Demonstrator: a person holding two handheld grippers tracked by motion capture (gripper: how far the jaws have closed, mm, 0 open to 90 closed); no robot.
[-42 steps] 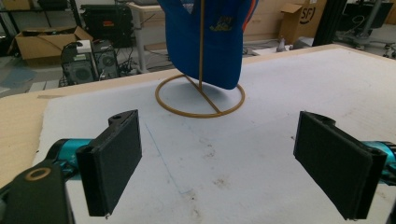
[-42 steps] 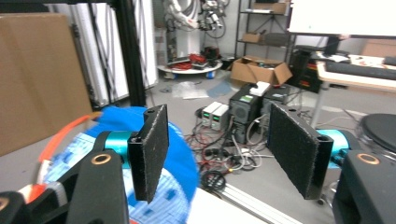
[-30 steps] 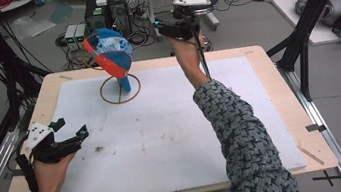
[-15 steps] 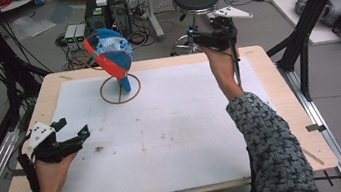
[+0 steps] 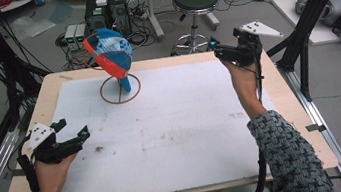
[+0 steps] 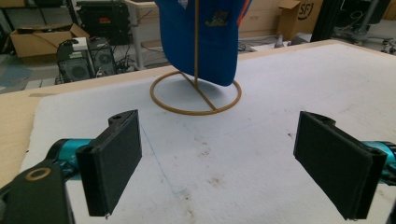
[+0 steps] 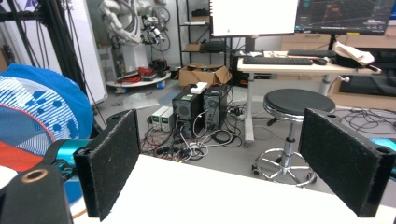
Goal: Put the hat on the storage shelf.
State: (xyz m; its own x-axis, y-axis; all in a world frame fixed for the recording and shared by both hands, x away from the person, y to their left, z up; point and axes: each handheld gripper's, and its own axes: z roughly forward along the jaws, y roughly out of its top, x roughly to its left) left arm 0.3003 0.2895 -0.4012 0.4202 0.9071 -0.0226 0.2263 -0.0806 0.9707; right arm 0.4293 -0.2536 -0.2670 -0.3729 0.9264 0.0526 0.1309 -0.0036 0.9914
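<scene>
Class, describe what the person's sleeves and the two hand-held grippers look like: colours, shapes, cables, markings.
Both sleeves are a speckled grey-and-black knit. Each hand-held gripper is black with teal parts by the jaws: the left hand-held gripper and the right hand-held gripper. Each carries a grey three-cornered plate dotted with dark marks, and trails a black cable. The jaw pads are flat, black, rectangular and rough-textured.

The high view is looking down over the table [image 5: 172, 126]. The left gripper view is sitting low, facing the cap [image 6: 205, 37] closely (both gripper views are sharing it) [image 7: 32, 116].
</scene>
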